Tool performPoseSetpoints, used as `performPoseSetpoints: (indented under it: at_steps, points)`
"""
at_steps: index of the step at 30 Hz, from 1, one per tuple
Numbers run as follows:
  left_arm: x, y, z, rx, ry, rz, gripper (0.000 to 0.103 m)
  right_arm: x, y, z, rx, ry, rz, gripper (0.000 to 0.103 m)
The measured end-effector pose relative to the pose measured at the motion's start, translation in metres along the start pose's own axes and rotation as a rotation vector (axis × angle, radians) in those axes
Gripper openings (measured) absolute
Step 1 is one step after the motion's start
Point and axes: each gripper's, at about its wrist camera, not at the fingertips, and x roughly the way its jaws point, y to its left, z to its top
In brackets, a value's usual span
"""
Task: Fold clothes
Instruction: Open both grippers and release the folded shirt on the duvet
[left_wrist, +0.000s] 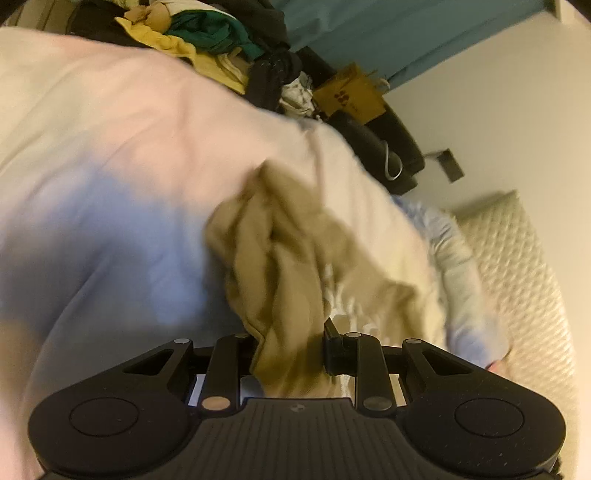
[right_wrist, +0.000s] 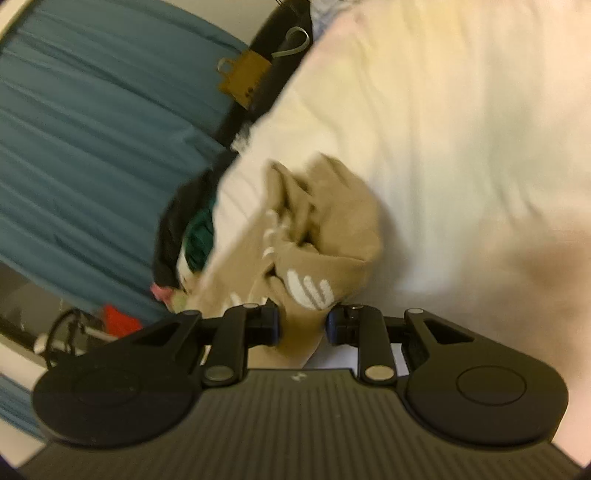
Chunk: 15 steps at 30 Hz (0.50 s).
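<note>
Nearest in the left wrist view, the left gripper (left_wrist: 291, 341) has its fingers drawn narrow around a bunch of tan garment (left_wrist: 280, 258), which runs down between them. In the right wrist view the right gripper (right_wrist: 303, 321) is likewise pinched on another part of the same tan garment (right_wrist: 325, 221), where white printed marks (right_wrist: 310, 290) show just above the fingers. The cloth hangs crumpled between the two grippers, blurred, over a pale bed sheet (left_wrist: 110, 147) that fills most of both views.

Beyond the garment a pile of clothes (left_wrist: 207, 40) lies at the bed's far edge, yellow, green and black pieces mixed together. Past it stands a brown paper bag (left_wrist: 351, 92) with dark things beside it, and behind everything hangs a teal curtain (right_wrist: 92, 129). A quilted pillow (left_wrist: 517, 251) lies at the right in the left view.
</note>
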Motion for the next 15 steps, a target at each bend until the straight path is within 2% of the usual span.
performPoseSetpoints:
  at_steps: [4, 5, 6, 10, 12, 15]
  points:
    - [-0.008, 0.002, -0.015, 0.050, -0.019, 0.038, 0.036, -0.012, -0.012, -0.015, 0.008, 0.036, -0.040, 0.029]
    - [-0.013, -0.001, -0.017, 0.064, -0.023, 0.054, 0.041, -0.015, -0.010, -0.014, 0.004, 0.047, -0.055, 0.029]
    - [-0.020, -0.006, -0.018, 0.088, -0.016, 0.075, 0.053, -0.020, -0.006, -0.014, 0.001, 0.066, -0.069, 0.029]
    - [-0.055, -0.031, -0.026, 0.192, 0.002, 0.144, 0.066, -0.050, 0.018, -0.008, -0.051, 0.098, -0.101, 0.029]
    - [-0.075, -0.050, -0.027, 0.239, -0.016, 0.151, 0.073, -0.071, 0.037, -0.009, -0.111, 0.084, -0.086, 0.028]
    - [-0.124, -0.079, -0.042, 0.325, -0.084, 0.155, 0.081, -0.100, 0.069, -0.015, -0.226, 0.080, -0.073, 0.029]
